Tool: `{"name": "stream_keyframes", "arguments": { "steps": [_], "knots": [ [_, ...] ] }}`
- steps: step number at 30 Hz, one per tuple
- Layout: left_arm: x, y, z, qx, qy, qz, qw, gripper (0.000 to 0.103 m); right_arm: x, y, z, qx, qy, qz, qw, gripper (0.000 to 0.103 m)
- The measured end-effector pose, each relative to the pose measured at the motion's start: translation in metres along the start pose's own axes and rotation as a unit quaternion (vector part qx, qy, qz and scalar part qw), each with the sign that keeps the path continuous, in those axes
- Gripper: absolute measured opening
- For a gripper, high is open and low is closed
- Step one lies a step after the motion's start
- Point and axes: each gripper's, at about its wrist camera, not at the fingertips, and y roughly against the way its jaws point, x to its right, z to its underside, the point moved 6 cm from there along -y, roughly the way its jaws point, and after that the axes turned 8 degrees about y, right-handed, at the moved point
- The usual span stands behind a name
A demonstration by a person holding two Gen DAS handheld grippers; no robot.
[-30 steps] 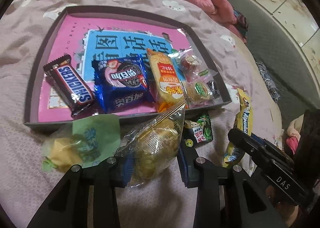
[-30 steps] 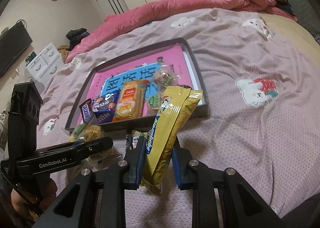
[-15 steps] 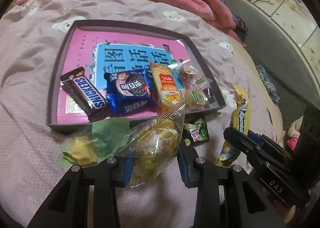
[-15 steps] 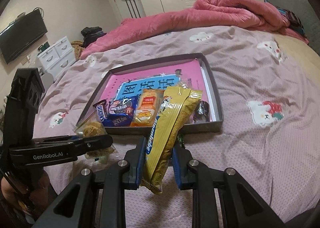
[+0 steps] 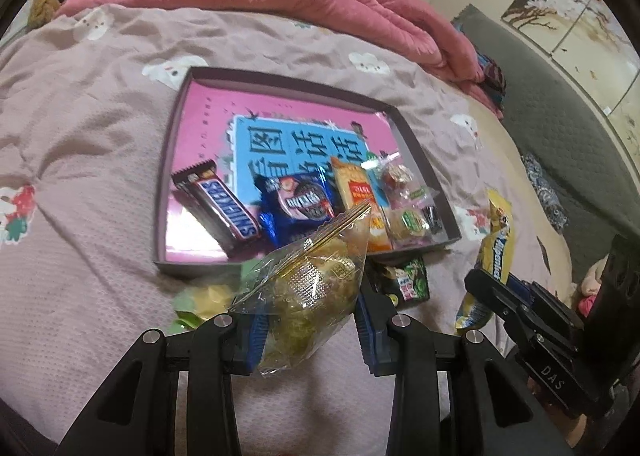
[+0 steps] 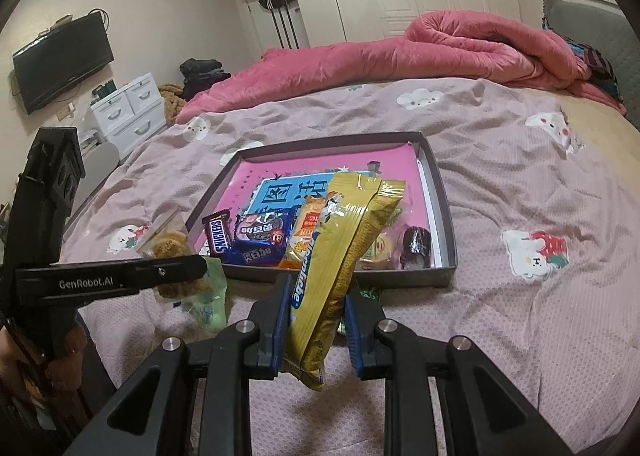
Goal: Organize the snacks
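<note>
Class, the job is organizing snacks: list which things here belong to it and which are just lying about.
Belong: tray, Snickers, clear bag in left tool, yellow pack in right tool.
Lying about: pink duvet, TV, drawers.

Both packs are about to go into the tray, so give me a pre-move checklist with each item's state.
1. Left gripper shut on the clear pastry bag: ok.
2. Right gripper shut on the yellow Alpenliebe pack: ok.
3. Both packs lifted off the bedspread: ok.
4. Bare space in the tray behind the Snickers bar: ok.
5. Green sachet outside the tray: not ok.
6. Firmness of either grip: cannot tell.
</note>
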Motion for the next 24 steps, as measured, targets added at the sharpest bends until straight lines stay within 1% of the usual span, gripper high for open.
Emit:
{"name": "stream_keyframes", "arguments": {
  "steps": [11, 24],
  "knots": [
    [-0.010, 0.012, -0.014, 0.029, 0.011, -0.004, 0.9995, 0.039, 0.001, 0.006, -0.005, 0.016, 0.010, 0.007, 1.000, 0.025],
    [-0.025, 0.025, -0.034, 0.069, 0.016, -0.023, 0.9972, 0.039, -0.002, 0.002, -0.017, 0.033, 0.028, 0.013, 0.999, 0.025]
  ]
}}
